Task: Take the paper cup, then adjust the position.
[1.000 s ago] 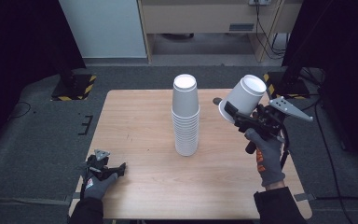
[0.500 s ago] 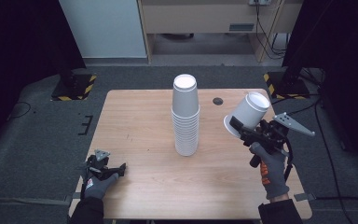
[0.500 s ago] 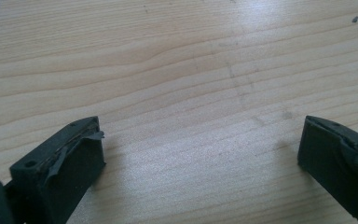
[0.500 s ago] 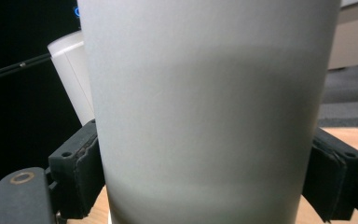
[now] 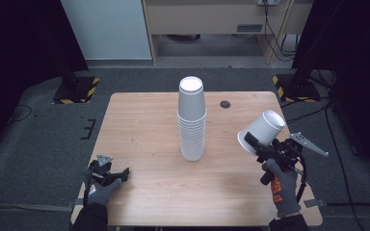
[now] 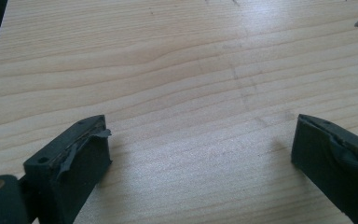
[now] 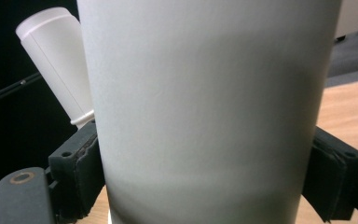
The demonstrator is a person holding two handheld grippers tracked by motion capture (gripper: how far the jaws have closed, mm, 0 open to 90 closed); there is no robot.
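The table (image 5: 144, 130) is pale, matt wood with visible grain, the cup (image 5: 262, 131) at its 3 o'clock side and the stacked cups (image 5: 191, 120) look like smooth, matt white paper, and the right gripper (image 5: 251, 142) has dull black, worn rubbery pads (image 7: 81, 175).

From above my side, the high view looked forward and down over the whole wooden table (image 5: 144, 125) and the floor beyond. My left gripper view sat very close to that table (image 6: 177, 70), facing down along my jaws. My right gripper view pressed close against the held cup (image 7: 209, 107), sharing the cup stack (image 7: 58, 60) (image 5: 191, 120) with the high view.
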